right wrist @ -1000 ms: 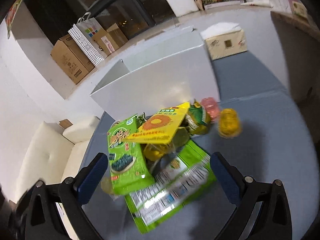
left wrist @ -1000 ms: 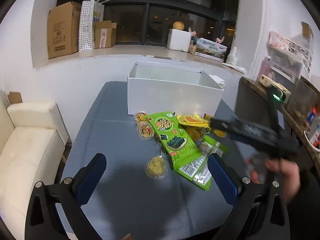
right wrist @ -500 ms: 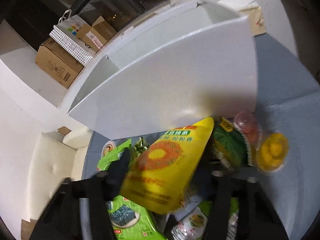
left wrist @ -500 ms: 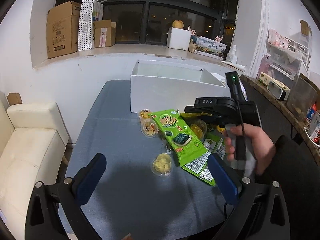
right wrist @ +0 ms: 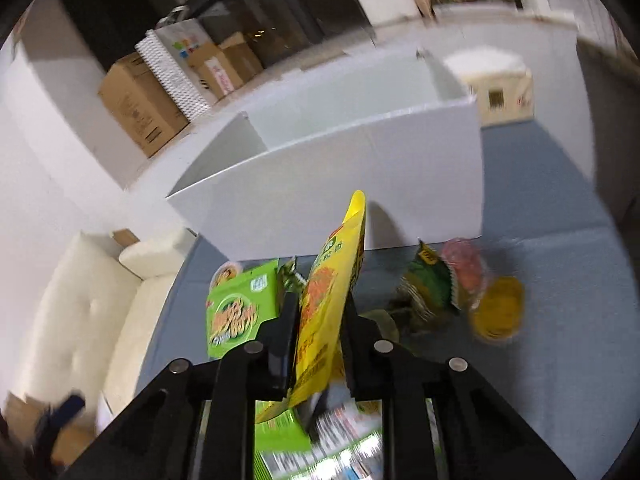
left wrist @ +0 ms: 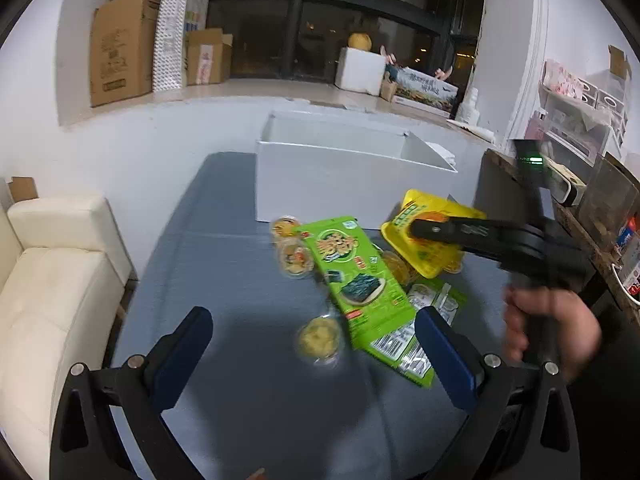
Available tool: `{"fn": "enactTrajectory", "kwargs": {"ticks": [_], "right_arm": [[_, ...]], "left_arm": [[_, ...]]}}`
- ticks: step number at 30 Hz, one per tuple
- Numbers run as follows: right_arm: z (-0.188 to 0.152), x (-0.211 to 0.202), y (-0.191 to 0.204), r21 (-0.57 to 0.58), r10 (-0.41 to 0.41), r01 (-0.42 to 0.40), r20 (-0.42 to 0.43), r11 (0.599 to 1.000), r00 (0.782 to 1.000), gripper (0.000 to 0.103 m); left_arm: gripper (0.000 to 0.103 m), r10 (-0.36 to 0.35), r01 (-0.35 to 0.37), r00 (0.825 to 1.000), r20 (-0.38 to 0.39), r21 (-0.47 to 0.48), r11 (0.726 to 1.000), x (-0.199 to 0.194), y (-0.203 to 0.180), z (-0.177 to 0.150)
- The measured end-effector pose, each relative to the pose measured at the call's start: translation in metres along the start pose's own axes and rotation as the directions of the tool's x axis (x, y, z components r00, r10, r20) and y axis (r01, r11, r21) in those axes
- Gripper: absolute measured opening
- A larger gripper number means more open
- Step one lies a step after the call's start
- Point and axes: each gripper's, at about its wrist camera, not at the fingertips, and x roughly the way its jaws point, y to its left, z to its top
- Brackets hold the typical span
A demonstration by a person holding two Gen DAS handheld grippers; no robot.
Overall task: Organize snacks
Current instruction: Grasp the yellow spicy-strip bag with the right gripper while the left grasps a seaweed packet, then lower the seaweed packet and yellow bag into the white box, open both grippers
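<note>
My right gripper (right wrist: 318, 312) is shut on a yellow snack pouch (right wrist: 332, 304) and holds it lifted on edge above the snack pile, in front of the open white box (right wrist: 360, 172). In the left wrist view the same pouch (left wrist: 430, 248) hangs from the right gripper (left wrist: 416, 229) near the box (left wrist: 348, 184). A green seaweed pack (left wrist: 354, 276) and several jelly cups (left wrist: 318, 338) lie on the blue-grey table (left wrist: 240, 280). My left gripper (left wrist: 312, 354) is open and empty, above the table's near side.
A cream sofa (left wrist: 48, 280) stands left of the table. A tissue box (right wrist: 502, 92) sits behind the white box. A wooden shelf with bins (left wrist: 592, 200) is at the right. Cardboard boxes (left wrist: 120, 48) line the window ledge.
My right gripper reached into the pile, closed on the yellow pouch and lifted it up on edge. The left gripper stayed open and nearly still.
</note>
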Motion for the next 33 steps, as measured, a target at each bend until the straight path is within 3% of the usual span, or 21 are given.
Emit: {"fn": "enactTrajectory", "kwargs": {"ticks": [4,11,16,18,19,24,33], "right_arm": [[-0.006,-0.035,-0.001,-0.05,-0.004,0.006,0.044,0.999,0.999,0.02],[-0.023,-0.088,-0.005,-0.073,-0.031,0.04,0.125,0.997,0.992,0.02],[-0.034,-0.115,-0.01,-0.092,-0.049,0.065,0.166,0.994,0.985,0.02],[-0.037,-0.12,-0.014,-0.09,-0.045,0.061,0.17,0.994,0.984,0.02],[-0.038,-0.122,-0.017,-0.083,-0.042,0.056,0.17,0.995,0.985,0.02],[-0.041,-0.126,-0.026,-0.067,-0.032,0.044,0.171,0.997,0.985,0.02],[-0.04,-0.125,-0.024,-0.067,-0.016,0.028,0.177,0.997,0.984,0.02]], "left_arm": [[0.103,-0.02,0.018,0.998,-0.058,-0.029,0.999,0.037,-0.005,0.011],[0.103,0.071,-0.077,0.989,-0.129,-0.045,0.996,0.096,-0.025,0.024],[0.103,0.143,-0.14,0.98,-0.14,0.028,0.99,0.125,-0.057,0.024],[0.093,0.169,-0.165,0.974,-0.151,0.039,0.986,0.133,-0.063,0.024],[0.08,0.181,-0.178,0.969,-0.169,0.034,0.983,0.136,-0.063,0.023],[0.075,0.172,-0.171,0.971,-0.169,0.02,0.985,0.133,-0.057,0.023],[0.07,0.085,-0.083,0.995,-0.056,0.036,0.996,0.067,-0.048,0.033]]}}
